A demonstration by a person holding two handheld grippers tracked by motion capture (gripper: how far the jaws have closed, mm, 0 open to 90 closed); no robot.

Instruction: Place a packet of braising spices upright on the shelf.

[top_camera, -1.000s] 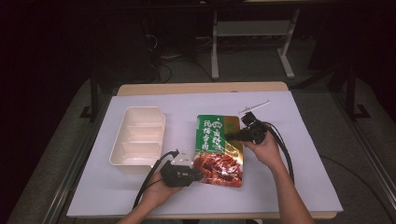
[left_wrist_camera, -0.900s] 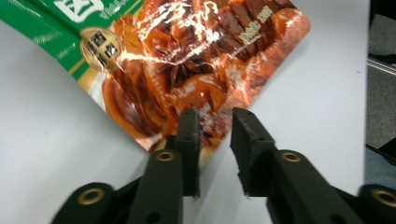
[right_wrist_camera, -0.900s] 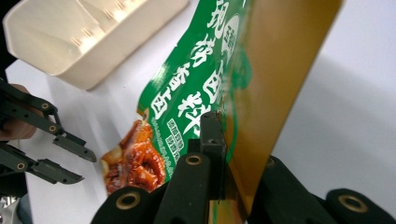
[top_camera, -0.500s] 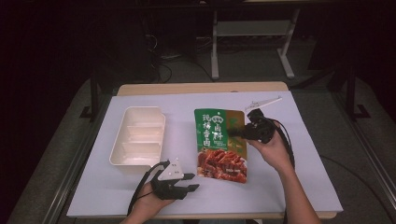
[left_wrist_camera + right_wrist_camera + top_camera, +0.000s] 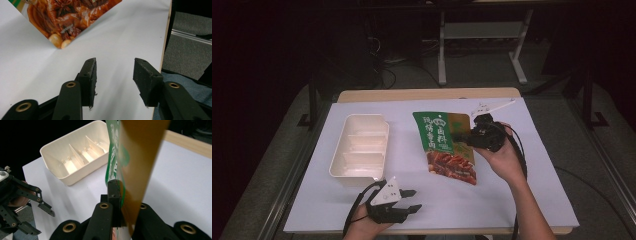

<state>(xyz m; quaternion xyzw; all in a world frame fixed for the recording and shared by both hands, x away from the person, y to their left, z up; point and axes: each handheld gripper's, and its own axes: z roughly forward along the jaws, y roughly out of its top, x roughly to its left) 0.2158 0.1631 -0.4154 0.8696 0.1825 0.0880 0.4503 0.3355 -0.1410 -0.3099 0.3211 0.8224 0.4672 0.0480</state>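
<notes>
In the high view, the white table (image 5: 522,200) lies bare along the lower right and the whole lower edge. Right of centre, the snack pouch (image 5: 444,145) hangs lifted from the right gripper (image 5: 468,137), blocking the middle. The cream tray (image 5: 361,150) takes up the centre left. Between tray and pouch runs an open strip. The left gripper (image 5: 412,200) sits at lower left, jaws parted over bare table.

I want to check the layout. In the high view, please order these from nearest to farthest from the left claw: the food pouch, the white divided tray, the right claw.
1. White divided tray: just up and left of the left claw.
2. Food pouch: up and right, lifted at its edge.
3. Right claw: farthest, clamped on the pouch's right edge.
</notes>
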